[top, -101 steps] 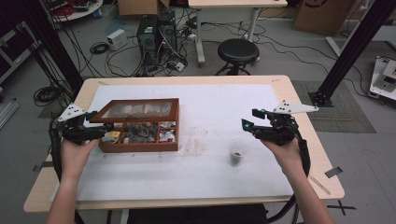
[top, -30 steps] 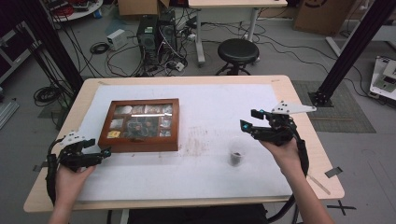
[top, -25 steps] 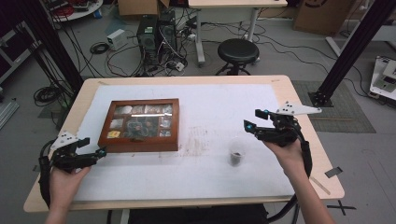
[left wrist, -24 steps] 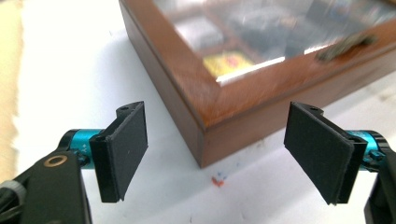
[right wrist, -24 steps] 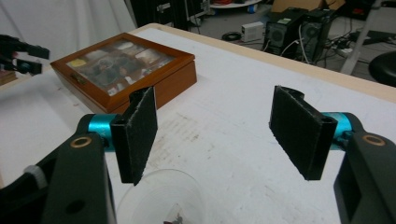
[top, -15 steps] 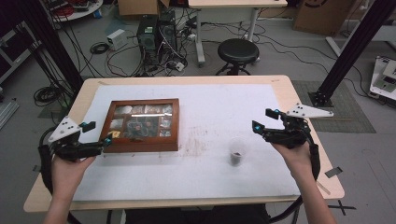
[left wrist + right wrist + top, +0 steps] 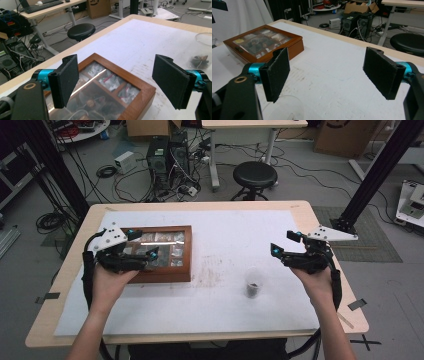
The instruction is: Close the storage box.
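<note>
a: where is the wooden box (image 7: 159,252) right now?

b: on the left half of the white table cover (image 7: 225,285), lid down, its glass top showing small packets in compartments. the left gripper (image 7: 141,251) hangs over the box's near left part, jaws spread wide with nothing between them. in the left gripper view the box (image 7: 107,92) lies right below the two black pads (image 7: 65,80).

a: is the gripper touching it?

b: i cannot tell for sure from the high view; in the left gripper view the pads seem to stand clear above the lid.

a: and the right gripper (image 7: 283,245)?

b: it is at the right side of the table, well apart from the box, pointing left. its jaws have just been opening and stand wide, holding nothing. the right gripper view looks across bare cover toward the box (image 7: 264,43) far off.

a: anything else on the table?

b: a small clear cup (image 7: 252,285) with something dark inside, near the right gripper, on its left and nearer the person. its rim (image 7: 284,107) shows low in the right gripper view.
</note>
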The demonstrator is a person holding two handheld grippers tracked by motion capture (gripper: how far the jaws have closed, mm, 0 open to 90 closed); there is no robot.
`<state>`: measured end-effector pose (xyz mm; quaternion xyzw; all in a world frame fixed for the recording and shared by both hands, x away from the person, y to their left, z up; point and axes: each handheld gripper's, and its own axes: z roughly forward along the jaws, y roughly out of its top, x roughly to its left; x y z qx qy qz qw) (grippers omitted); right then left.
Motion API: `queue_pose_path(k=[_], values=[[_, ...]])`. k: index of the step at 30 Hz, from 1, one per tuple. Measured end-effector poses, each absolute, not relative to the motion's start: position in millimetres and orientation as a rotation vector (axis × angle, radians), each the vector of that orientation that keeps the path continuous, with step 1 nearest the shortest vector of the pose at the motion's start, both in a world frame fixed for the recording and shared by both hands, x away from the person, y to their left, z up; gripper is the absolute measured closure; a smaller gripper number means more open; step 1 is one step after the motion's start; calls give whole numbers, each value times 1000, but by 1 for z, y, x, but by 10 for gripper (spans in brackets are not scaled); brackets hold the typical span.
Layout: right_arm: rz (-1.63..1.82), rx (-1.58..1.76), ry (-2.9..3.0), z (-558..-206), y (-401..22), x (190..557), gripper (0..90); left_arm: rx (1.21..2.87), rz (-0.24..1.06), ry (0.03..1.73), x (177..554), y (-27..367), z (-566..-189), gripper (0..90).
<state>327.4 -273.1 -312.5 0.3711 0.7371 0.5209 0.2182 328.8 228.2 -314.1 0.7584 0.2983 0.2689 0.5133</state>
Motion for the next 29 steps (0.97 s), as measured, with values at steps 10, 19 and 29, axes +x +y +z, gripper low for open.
queue_pose_path(k=[10,19,29], values=[[1423,1031,2034,-315,-274,327,221,1801,635,711,335,220,-318,215],[1419,1042,2033,-318,-278,328,220,1776,648,733,333,224,-321,215],[1428,1047,2029,-317,-281,326,221,1787,647,722,335,223,-322,215]])
